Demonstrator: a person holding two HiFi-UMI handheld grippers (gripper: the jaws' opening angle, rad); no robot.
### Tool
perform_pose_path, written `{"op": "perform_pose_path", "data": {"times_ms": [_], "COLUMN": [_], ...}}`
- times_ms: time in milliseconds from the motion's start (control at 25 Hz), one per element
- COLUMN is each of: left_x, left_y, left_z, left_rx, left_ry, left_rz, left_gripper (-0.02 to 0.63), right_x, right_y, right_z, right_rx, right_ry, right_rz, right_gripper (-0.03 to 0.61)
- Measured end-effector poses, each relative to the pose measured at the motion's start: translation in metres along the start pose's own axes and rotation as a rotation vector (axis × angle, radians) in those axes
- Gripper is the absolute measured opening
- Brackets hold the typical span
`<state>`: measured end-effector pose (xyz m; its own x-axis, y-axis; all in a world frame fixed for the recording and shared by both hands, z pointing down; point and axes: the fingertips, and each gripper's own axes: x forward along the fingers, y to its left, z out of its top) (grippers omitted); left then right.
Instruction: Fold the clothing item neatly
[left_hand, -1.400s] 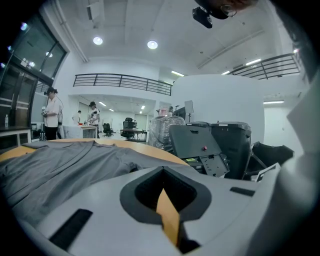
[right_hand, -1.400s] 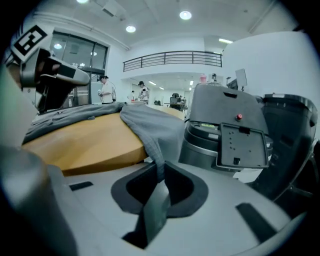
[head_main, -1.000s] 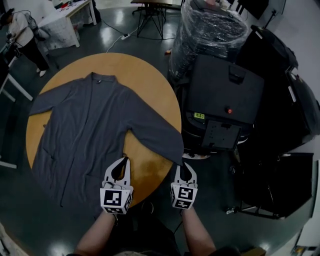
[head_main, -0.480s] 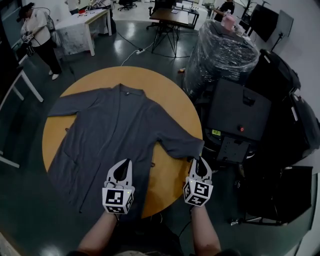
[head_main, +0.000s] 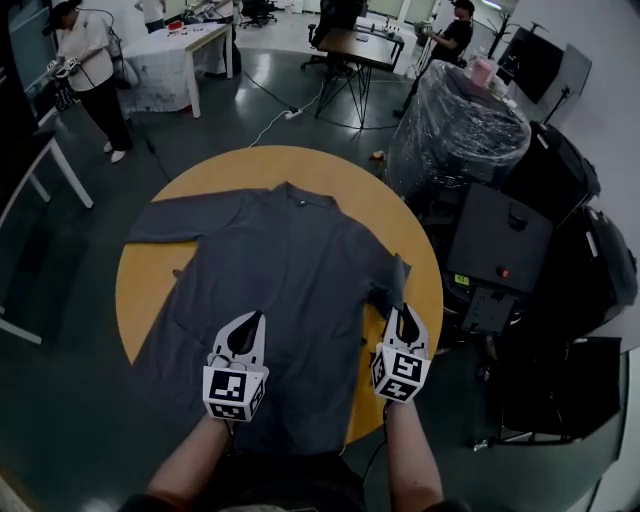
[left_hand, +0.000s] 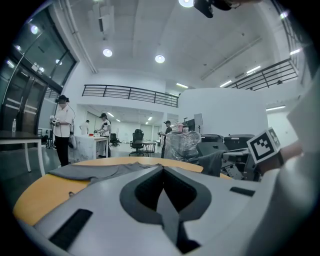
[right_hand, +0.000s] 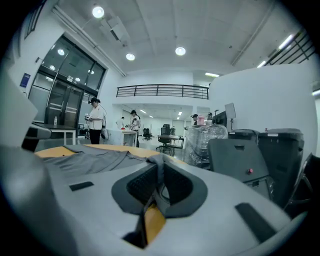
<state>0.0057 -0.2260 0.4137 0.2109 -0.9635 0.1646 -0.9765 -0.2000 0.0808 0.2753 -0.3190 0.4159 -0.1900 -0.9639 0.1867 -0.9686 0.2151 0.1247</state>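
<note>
I am looking steeply down from the head view at a round yellow tabletop with a dark grey cardigan spread front-up across it. Its collar lies well ahead of both pairs of jaws, and its hem is nearest me, under and behind them.

My left gripper hovers over the lower part of the cardigan, with the body of the garment directly beneath and ahead of its jaws. In the left gripper view the jaws of this gripper are closed together. I can make out no fabric caught between them; the grey cloth shows only below and beyond them.

My right gripper sits over the tabletop's edge, well apart from the left gripper. Its jaws are clamped on the end of the cardigan's sleeve. The sleeve stands up from the jaw tips as a narrow raised fold, then runs ahead and to the left of the jaws to join the garment's body. In the right gripper view a strip of grey cloth is pinched between the pads, with yellow tabletop showing through the gap below it.

The cardigan's other sleeve lies flat, stretched out far to the left of the left jaws.

Beyond and to the right of the right jaws stand a plastic-wrapped bundle and a black case.
</note>
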Motion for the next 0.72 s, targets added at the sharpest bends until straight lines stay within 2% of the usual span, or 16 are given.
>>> {"op": "perform_pose_path", "data": {"times_ms": [240,440,560,720], "left_x": [0.005,0.010,0.007,0.010], "left_y": [0.028,0.030,0.028,0.035], "left_z": [0.005,0.012,0.025,0.045], "left_rx": [-0.014,0.048,0.058,0.068], "left_ry": [0.005,0.021,0.011,-0.007], "left_rz": [0.015,0.050,0.069,0.098], "left_gripper": [0.008,0.008,0.008,0.008], "right_x": [0.008,0.018,0.026,0.039], "right_y": [0.022,0.018,0.012,-0.006], "right_z": [-0.007,-0.015,-0.008,0.017], "right_rx": [0.019,0.082,0.081,0.071], "right_ry": [0.042,0.048,0.052,0.019], "right_rz": [0.009,0.023,0.037,0.003], "right_gripper": [0.021,0.021,0.021,0.021]}}
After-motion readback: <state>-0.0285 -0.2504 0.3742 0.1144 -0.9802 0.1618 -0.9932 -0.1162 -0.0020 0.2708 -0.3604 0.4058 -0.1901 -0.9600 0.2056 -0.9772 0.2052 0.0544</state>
